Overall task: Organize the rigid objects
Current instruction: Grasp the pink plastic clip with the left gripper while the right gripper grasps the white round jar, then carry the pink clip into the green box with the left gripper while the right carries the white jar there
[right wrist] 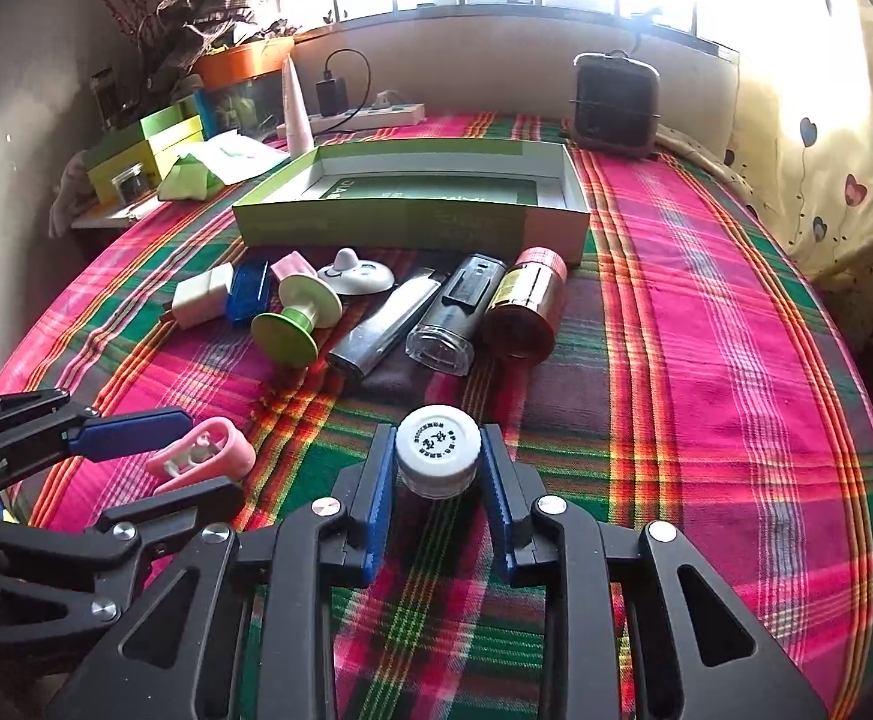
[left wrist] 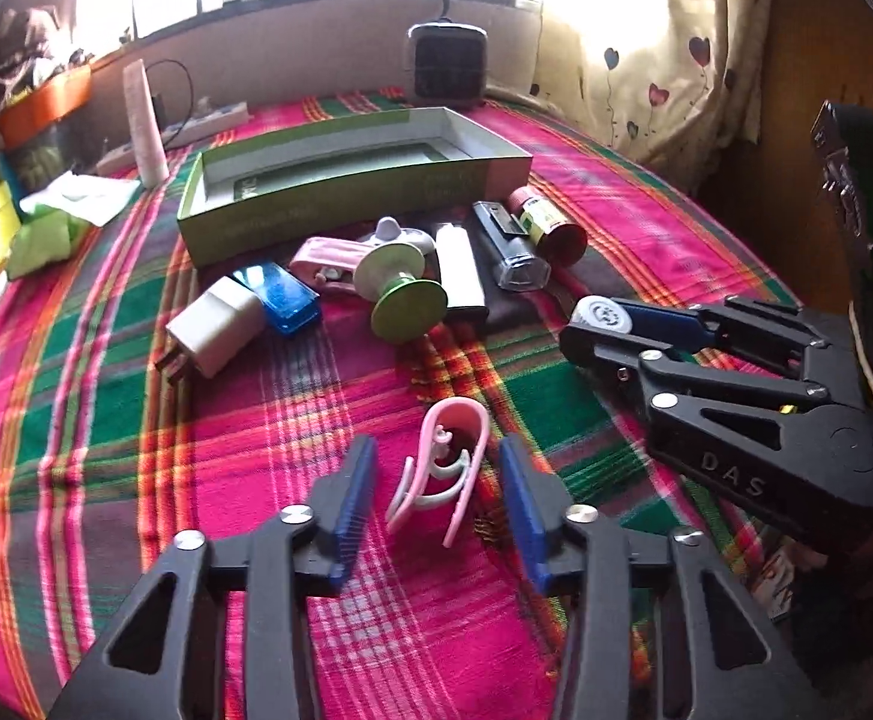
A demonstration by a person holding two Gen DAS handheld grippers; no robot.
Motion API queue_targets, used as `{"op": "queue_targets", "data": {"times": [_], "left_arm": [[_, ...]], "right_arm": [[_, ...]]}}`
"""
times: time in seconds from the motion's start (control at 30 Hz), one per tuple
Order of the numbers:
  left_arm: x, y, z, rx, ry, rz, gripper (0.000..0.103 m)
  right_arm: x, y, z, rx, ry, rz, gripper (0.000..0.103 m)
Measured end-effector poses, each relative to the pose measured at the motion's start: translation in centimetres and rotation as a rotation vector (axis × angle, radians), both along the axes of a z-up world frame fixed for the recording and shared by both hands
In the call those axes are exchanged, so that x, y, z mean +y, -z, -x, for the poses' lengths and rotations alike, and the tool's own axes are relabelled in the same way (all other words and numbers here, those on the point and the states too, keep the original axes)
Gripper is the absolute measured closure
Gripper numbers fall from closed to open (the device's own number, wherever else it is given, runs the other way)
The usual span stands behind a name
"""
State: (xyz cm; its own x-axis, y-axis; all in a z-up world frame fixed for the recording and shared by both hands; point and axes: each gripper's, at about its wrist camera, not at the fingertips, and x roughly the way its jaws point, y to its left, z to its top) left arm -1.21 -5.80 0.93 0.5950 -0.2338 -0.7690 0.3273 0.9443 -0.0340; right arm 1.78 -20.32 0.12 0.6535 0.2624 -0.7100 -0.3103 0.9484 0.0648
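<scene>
the left gripper [left wrist: 436,498] stood open over the plaid blanket [left wrist: 268,450], its blue fingers [left wrist: 352,504] spread on either side of a pink clip [left wrist: 442,468] that lay flat on the cloth between them, apart from both. the right gripper [right wrist: 438,474] was closed on a small bottle [right wrist: 438,450] with a white cap, pads pressed to its sides; in the left view that bottle sat at about three o'clock from the clip, and whether it rested on the cloth could not be told. at twelve o'clock from both grippers a crowded row of things lay just in front of the long green box [right wrist: 412,204]: a white charger [right wrist: 202,294] and a blue case [right wrist: 248,290] touching at the left end, a green spool [right wrist: 295,318], a white dome-shaped piece [right wrist: 355,273], a silver lighter [right wrist: 385,324], a clear-ended black tube [right wrist: 454,315] and a brown bottle [right wrist: 526,306] at the right end, close to the box's near wall. the box stood open-topped, a dark card lying on its floor. a band of bare blanket ran between the row and the grippers, and wide open cloth stretched to three o'clock of the right gripper, out to the blanket's edge by the heart-print curtain [right wrist: 826,138]. a small heater [right wrist: 616,99] stood at the far edge beyond the box.
</scene>
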Motion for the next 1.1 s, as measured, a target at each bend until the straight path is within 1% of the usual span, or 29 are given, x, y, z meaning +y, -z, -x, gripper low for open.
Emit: {"op": "queue_targets", "data": {"times": [0.07, 0.1, 0.3, 0.47, 0.6, 0.87, 1.1], "left_arm": [[0.0, -0.1, 0.0, 0.000, 0.003, 0.001, 0.079], [0.0, -0.1, -0.1, 0.002, 0.005, 0.008, 0.080], [0.3, -0.2, -0.6, 0.007, -0.010, 0.021, 0.081], [0.9, -0.6, -1.1, 0.002, -0.023, 0.048, 0.081], [1.3, -1.3, -1.8, -0.001, -0.032, 0.068, 0.081], [2.4, -3.8, -4.4, -0.033, -0.053, 0.097, 0.081], [3.6, -5.9, -8.0, -0.066, -0.073, 0.102, 0.081]], "right_arm": [[-0.1, 0.0, 0.0, 0.002, 0.001, -0.003, 0.074], [-0.1, 0.0, 0.0, 0.002, 0.000, -0.004, 0.074], [-0.2, -0.1, -0.1, 0.001, 0.001, -0.007, 0.074], [-0.3, -0.3, -0.3, 0.000, -0.001, -0.009, 0.074], [-0.3, -1.0, -0.6, -0.012, -0.006, -0.014, 0.074], [-0.5, -3.3, -2.6, -0.048, -0.008, -0.031, 0.074], [-0.7, -5.3, -5.6, -0.068, -0.022, -0.048, 0.074]]}}
